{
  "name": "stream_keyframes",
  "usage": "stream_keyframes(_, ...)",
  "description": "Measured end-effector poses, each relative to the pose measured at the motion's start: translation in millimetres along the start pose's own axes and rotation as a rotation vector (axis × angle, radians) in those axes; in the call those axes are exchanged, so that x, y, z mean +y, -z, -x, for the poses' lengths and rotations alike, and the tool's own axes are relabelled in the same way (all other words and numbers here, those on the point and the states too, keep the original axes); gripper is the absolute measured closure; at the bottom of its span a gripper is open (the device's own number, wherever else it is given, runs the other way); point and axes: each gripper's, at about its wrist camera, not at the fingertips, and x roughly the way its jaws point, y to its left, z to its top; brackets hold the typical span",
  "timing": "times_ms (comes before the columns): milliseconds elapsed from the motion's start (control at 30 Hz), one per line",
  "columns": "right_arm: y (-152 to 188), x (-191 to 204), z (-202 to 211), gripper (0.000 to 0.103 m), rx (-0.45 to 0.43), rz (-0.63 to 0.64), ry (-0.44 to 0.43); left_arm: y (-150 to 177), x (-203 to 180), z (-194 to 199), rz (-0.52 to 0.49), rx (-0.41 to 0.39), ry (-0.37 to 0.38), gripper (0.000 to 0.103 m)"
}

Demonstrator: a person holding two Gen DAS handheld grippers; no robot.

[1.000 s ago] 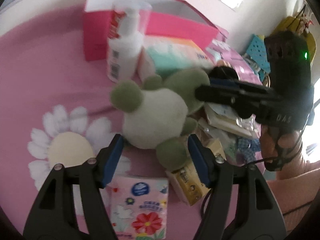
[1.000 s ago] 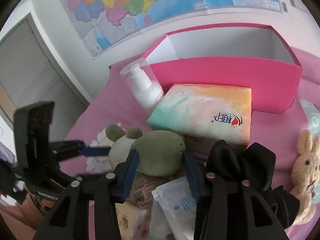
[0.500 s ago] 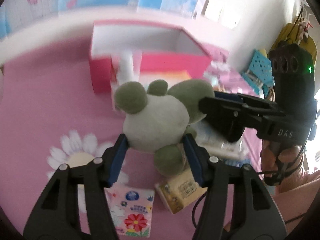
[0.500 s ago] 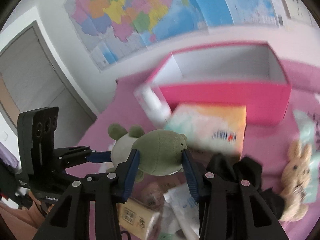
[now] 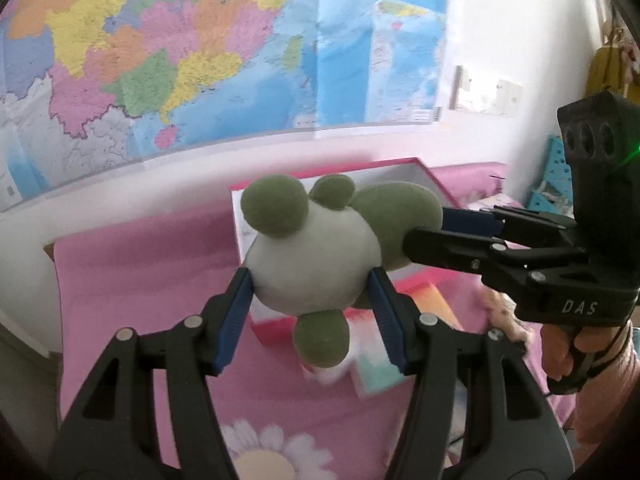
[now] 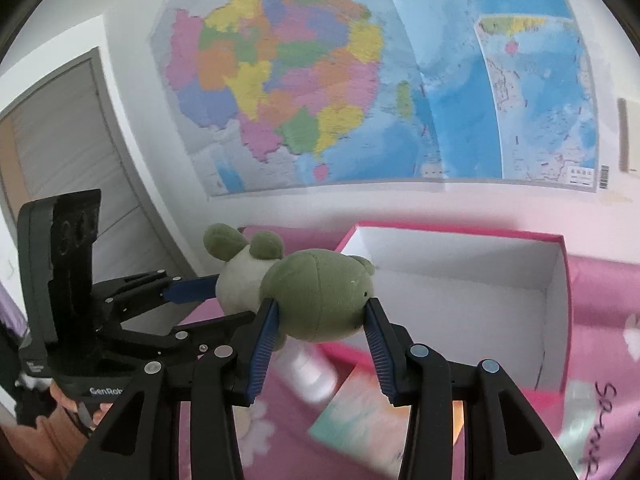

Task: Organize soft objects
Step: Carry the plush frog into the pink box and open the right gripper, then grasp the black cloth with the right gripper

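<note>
A plush frog point(image 5: 312, 256) with a pale belly and dark green head and limbs hangs in the air, held from two sides. My left gripper point(image 5: 310, 280) is shut on its pale body, blue pads pressing both flanks. My right gripper point(image 6: 320, 306) is shut on the green head point(image 6: 316, 288). In the left wrist view the right gripper point(image 5: 424, 224) reaches in from the right; in the right wrist view the left gripper point(image 6: 228, 298) reaches in from the left. An open pink box point(image 6: 460, 232) with a white inside lies just behind and below the frog.
Below lie a pastel tissue pack point(image 6: 360, 420) and a blurred white pump bottle point(image 6: 312, 372) on a pink cloth with a daisy print point(image 5: 272, 452). A small tan plush point(image 5: 504, 312) lies near the right hand. A large map point(image 5: 200, 60) covers the wall behind.
Both grippers have risen with the frog, lifting it off the pile on the bed. The views have tilted up, so the wall map now fills the top. The left jaws closed in on the body.
</note>
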Motion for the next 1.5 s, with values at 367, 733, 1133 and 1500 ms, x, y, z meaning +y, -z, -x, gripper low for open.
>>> stream_keyframes(367,3,-63,-82,0.058,0.168,-0.154,0.005,-3,12,-89,-0.019,0.182,-0.026,0.043)
stream_keyframes(733,16,-88,-102,0.050,0.288,-0.220,0.057,5,24,-59,0.045,0.098,-0.087,0.042)
stream_keyframes(1133,27,-56,50,0.035,0.058,-0.111,-0.007,34,-8,22,0.018,-0.042,0.056,0.026)
stream_keyframes(1500,115,-68,82,0.035,0.205,-0.151,0.052,90,-76,14,-0.060,0.076,0.278,0.026)
